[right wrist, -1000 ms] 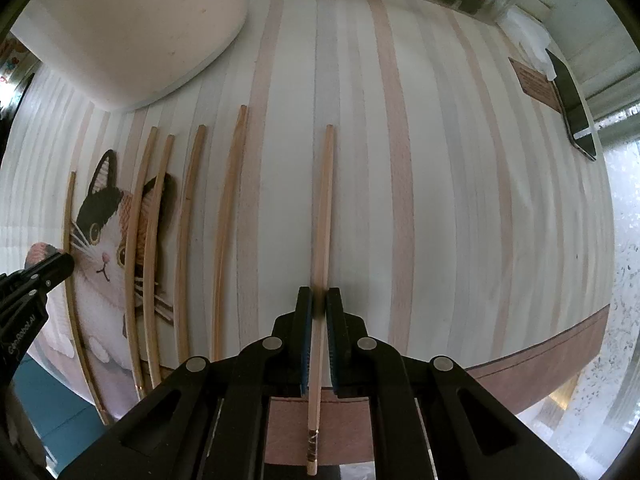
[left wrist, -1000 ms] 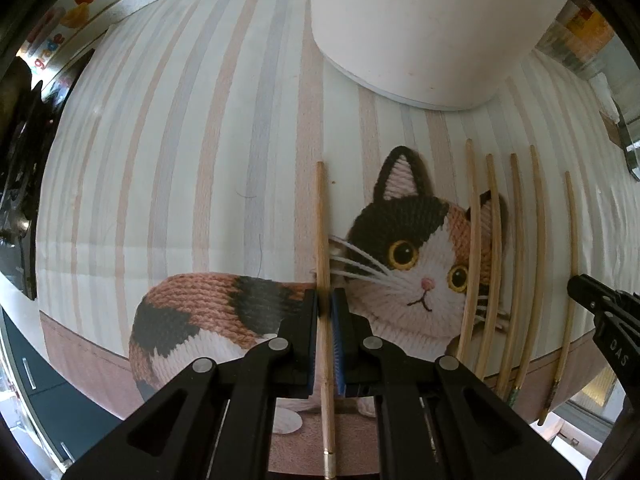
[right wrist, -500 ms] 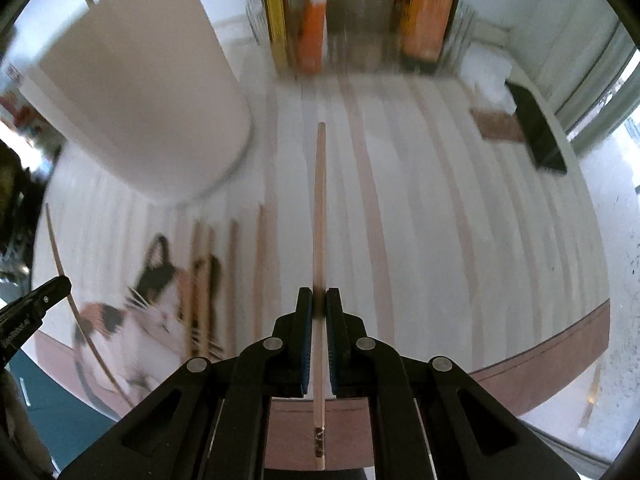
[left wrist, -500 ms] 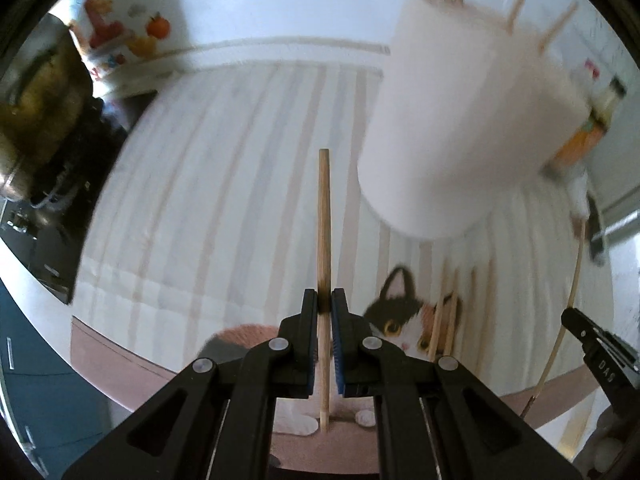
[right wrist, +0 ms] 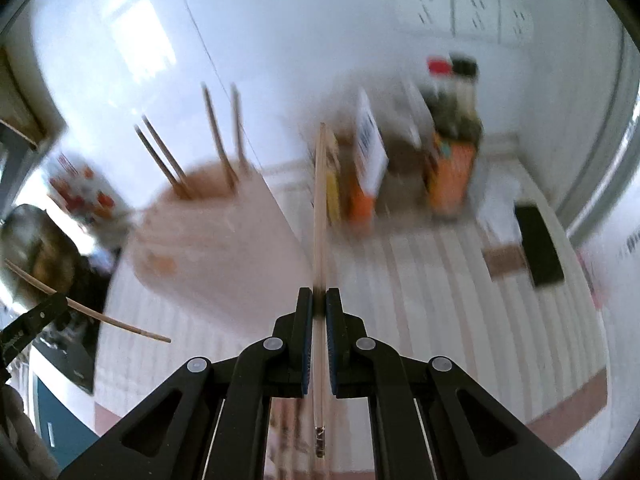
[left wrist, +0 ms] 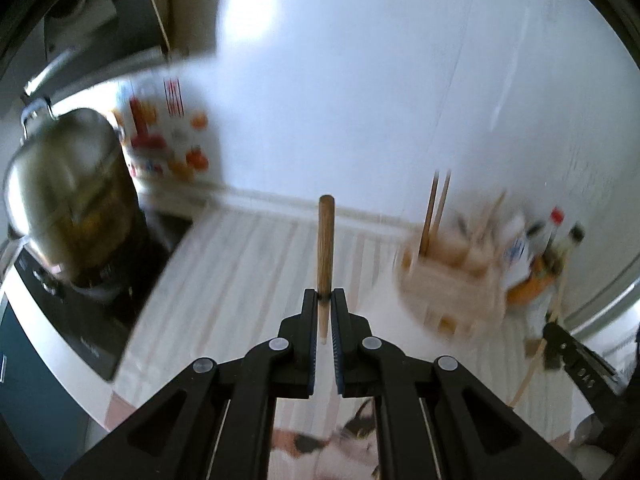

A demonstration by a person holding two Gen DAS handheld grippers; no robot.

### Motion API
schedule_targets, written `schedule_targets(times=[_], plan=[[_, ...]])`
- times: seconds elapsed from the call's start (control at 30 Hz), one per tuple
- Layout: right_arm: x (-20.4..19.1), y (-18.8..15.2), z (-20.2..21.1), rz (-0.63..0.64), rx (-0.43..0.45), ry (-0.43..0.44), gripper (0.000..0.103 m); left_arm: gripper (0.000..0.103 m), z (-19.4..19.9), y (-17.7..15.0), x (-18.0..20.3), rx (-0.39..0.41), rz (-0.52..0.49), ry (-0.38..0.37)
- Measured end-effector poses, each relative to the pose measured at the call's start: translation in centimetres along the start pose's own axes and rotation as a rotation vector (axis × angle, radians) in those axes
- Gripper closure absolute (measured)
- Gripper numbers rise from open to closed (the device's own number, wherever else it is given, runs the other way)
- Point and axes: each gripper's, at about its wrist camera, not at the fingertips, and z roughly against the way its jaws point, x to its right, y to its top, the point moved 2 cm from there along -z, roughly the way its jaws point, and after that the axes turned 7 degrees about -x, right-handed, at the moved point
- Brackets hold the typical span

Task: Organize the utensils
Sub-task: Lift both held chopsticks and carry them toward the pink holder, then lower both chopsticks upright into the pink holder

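Chopstick (left wrist: pixel 325 244) pinched between left tongs (left wrist: pixel 324 300), pointing forward

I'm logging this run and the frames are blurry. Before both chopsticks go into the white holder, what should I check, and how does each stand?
1. Left gripper shut on its wooden chopstick: ok.
2. Right gripper shut on its pale wooden chopstick: ok.
3. Both sticks lifted off the striped mat: ok.
4. White cylindrical holder upright, top open: ok.
5. Free room between the chopsticks already in the holder: cannot tell, blurred.
6. Stick tips lined up over the holder's opening: not ok.
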Motion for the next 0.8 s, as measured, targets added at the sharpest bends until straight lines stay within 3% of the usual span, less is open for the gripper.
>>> schedule_targets(times=[0.2, 0.4, 0.57, 0.8], plan=[[-2.9, 4.5, 2.6, 0.027, 0.093, 0.054, 0.096, 0.099, 5.2, 4.3, 0.9, 0.108, -0.017, -0.033], [-4.9, 9.6, 4.7, 0.008, 0.181, 0.116, 0.096, 0.099, 7.8, 7.4, 3.2, 0.146, -0.047, -0.100], [-5.6, 13.6, 4.5, -0.027, 0.240, 0.163, 0.096, 0.099, 7.4, 8.5, 5.3, 0.111, -0.073, -0.154], [-5.3, 15.8, 1.3, -0.069, 0.285, 0.170, 0.096, 0.099, 2.6, 8.3, 8.1, 0.008, -0.127, -0.171]])
